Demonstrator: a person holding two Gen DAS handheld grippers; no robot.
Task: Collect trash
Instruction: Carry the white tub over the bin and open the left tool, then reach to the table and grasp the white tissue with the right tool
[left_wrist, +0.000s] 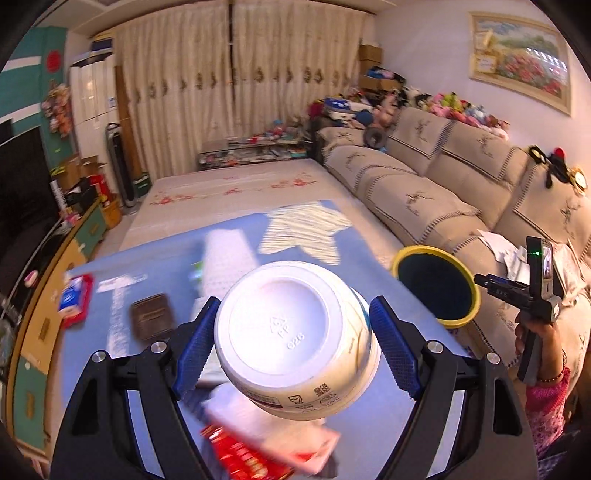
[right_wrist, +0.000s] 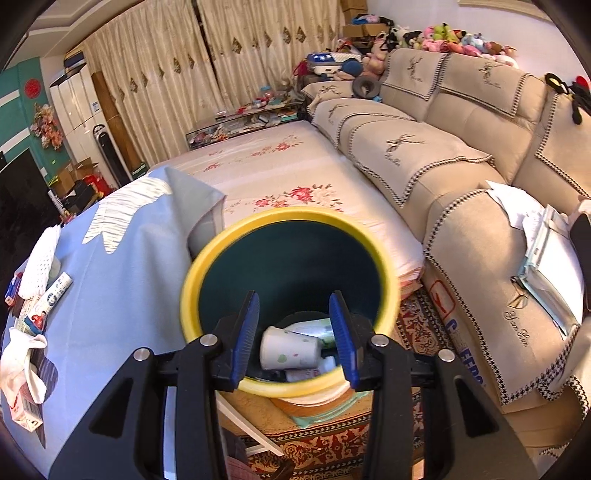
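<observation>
Left wrist view: the left hand-held gripper (left_wrist: 293, 343) is clenched wide on a white plastic tub (left_wrist: 295, 339), pads on its flanks, base towards the camera. The tub is carried above the blue-covered bench (left_wrist: 159, 266). The yellow-rimmed bin (left_wrist: 437, 286) sits off to the right, past the bench edge and in front of the sofa (left_wrist: 436, 177). For the drop, the tub should be brought over the bin mouth and released only once it is inside the rim line; the tub looks wide against that mouth, so centring matters. The right hand (left_wrist: 535, 336) and its tool stand just right of the bin, so the approach should come from the bench side. More litter is left on the bench: a brown packet (left_wrist: 153, 321), a red-blue pack (left_wrist: 75, 301), a red wrapper (left_wrist: 251, 456) under the tub. All are blurred.

Right wrist view: the right hand-held gripper (right_wrist: 295, 334) is released, jaws part open with nothing between them, hovering over the near rim of the bin (right_wrist: 221, 251). A paper cup (right_wrist: 290, 350) and other scraps already lie in the bottom. This gripper sits over the mouth and probably needs to clear off before the tub arrives. Left on the bench (right_wrist: 122, 295): a tube (right_wrist: 55, 291), white cloth (right_wrist: 22, 354), a carton (right_wrist: 22, 410).
</observation>
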